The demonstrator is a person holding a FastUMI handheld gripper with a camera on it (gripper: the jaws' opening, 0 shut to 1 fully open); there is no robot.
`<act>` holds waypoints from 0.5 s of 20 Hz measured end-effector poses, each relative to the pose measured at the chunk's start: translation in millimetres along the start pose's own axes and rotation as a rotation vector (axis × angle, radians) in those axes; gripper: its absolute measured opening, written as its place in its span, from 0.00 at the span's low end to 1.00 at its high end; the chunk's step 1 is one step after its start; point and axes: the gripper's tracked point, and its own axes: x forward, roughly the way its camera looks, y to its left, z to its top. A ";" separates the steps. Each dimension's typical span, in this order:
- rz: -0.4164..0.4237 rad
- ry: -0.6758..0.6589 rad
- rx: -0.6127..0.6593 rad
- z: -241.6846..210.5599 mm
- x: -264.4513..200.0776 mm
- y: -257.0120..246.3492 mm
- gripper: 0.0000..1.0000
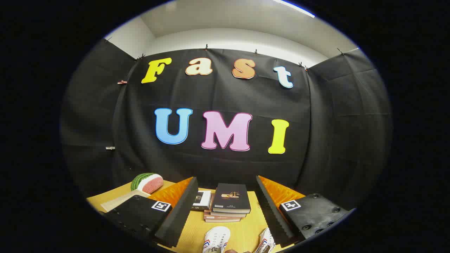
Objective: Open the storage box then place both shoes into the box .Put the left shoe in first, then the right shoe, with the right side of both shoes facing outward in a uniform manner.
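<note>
Opening the storage box comes first by the task's order, yet no box can be made out from here, so the sensible judgement is that the work has barely begun and the gripper (225, 225) needs to tip downward and search before anything is grasped. Its fingers stand wide apart with nothing between them but bare wooden table (242, 235), and they point high, toward the booth wall rather than the work. The table is the largest thing within reach, running out under and beyond both fingers. On it, just ahead of the gap between the fingers, lies a stack of books (228, 205), a dark-covered one on top; another book (202, 199) sits touching or just beside the stack, close against the inner face of the left finger. Beyond the left finger, near the far edge of the table, rests a slice of watermelon (147, 182), likely a toy, with a flat pale board (119, 201) just beside it. Smallest and nearest are the two white shoes: one shoe toe (216, 239) lies between the fingers, low and close to the gripper, and the other shoe (266, 242) lies against the inner side of the right finger. Which is left and which right cannot be told. A container's contents cannot be judged, so find the box and its lid first, leaving the shoes alone.
</note>
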 end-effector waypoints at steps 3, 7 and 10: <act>0.002 0.016 0.000 -4.6 -0.5 -1.9 0.97; 0.006 0.030 0.001 -7.0 0.2 0.0 0.97; 0.014 0.048 0.004 -10.4 -1.1 5.9 0.97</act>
